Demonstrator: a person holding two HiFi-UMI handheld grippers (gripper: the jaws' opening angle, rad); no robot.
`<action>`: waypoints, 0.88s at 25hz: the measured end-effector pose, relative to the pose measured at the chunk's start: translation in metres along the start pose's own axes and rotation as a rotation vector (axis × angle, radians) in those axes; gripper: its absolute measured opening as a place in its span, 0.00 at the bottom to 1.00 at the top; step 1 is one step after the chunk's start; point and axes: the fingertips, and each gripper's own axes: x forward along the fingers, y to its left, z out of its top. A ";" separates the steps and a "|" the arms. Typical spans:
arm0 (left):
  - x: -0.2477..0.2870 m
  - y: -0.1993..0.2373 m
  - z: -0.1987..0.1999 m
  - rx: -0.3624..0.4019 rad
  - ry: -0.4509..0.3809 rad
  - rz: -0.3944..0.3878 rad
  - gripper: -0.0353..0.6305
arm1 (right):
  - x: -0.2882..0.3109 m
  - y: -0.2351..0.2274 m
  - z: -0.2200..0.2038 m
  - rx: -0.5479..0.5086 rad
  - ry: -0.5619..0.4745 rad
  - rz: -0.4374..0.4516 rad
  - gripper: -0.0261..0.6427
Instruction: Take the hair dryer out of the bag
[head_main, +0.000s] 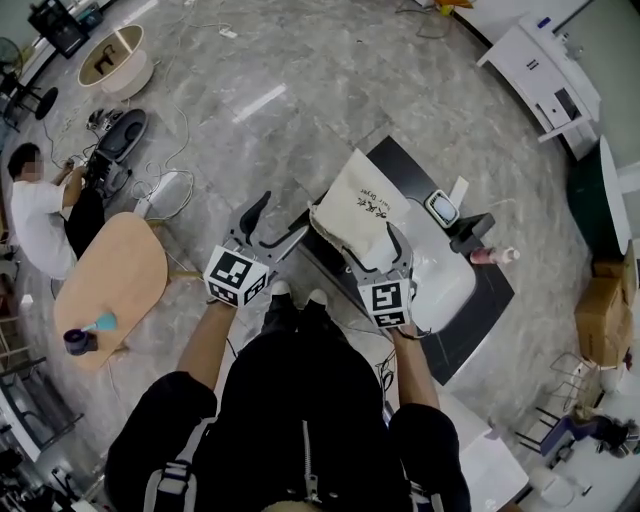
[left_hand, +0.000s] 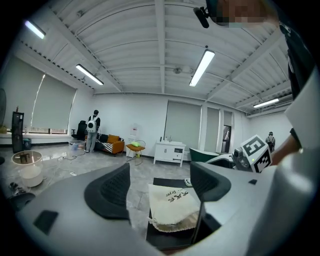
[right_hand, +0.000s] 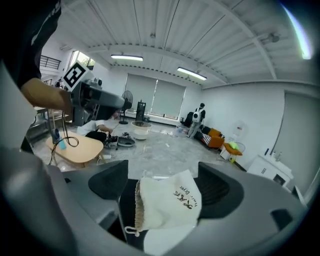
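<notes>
Marble floor (head_main: 330, 80) spreads round a black worktop (head_main: 408, 165), and a cream drawstring bag (head_main: 362, 212) lies on it with its gathered mouth toward the person. The right gripper (right_hand: 164, 185) has its jaws wide with the bag between them; the cloth sits against one pad and just clear of the other. The left gripper (left_hand: 159, 187) hangs beside it over the floor, jaws wide with nothing between them. No view shows what the bag holds.

The bag (head_main: 362, 215) is matt, coarse-woven cloth. The floor (head_main: 300, 90) is glossy, polished stone with faint veins.
</notes>
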 end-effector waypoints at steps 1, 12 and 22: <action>-0.001 0.001 -0.002 0.004 0.005 0.002 0.63 | 0.006 0.003 -0.010 -0.010 0.025 0.013 0.69; -0.025 0.019 -0.014 -0.023 0.015 0.058 0.63 | 0.053 0.037 -0.096 -0.080 0.272 0.132 0.62; -0.047 0.033 -0.024 -0.041 0.035 0.113 0.63 | 0.072 0.042 -0.137 -0.156 0.429 0.121 0.48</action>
